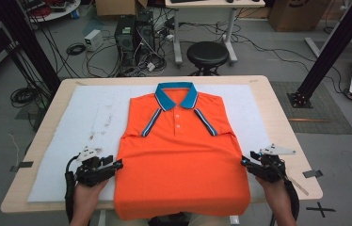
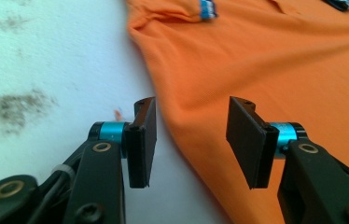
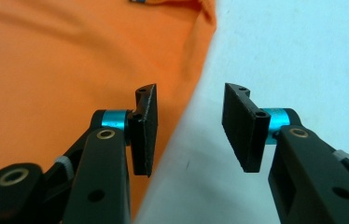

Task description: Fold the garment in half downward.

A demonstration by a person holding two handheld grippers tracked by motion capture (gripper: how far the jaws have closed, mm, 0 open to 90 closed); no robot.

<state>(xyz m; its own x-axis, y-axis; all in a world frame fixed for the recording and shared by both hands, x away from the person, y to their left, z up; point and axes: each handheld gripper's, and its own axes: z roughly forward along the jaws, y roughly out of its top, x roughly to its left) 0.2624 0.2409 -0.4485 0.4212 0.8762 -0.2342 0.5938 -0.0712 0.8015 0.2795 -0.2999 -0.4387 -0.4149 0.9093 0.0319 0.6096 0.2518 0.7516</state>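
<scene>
An orange polo shirt (image 1: 179, 155) with a blue collar (image 1: 176, 94) lies flat, front up, on a white mat (image 1: 84, 122); its hem hangs over the table's near edge. My left gripper (image 1: 117, 165) is at the shirt's left side edge, low on the mat. In the left gripper view the gripper (image 2: 191, 140) is open, and the shirt's edge (image 2: 266, 60) runs between the jaws without touching the pads. My right gripper (image 1: 244, 161) is at the shirt's right side edge. In the right gripper view it (image 3: 189, 135) is open astride the line where shirt (image 3: 60, 70) meets mat (image 3: 294, 56).
The mat covers most of a wooden table (image 1: 287, 141) and has dark stains (image 1: 101, 125) on its left part. Beyond the table stand a black stool (image 1: 207, 54), computer towers (image 1: 134, 35) and floor cables. Black frame posts (image 1: 327, 52) rise at both sides.
</scene>
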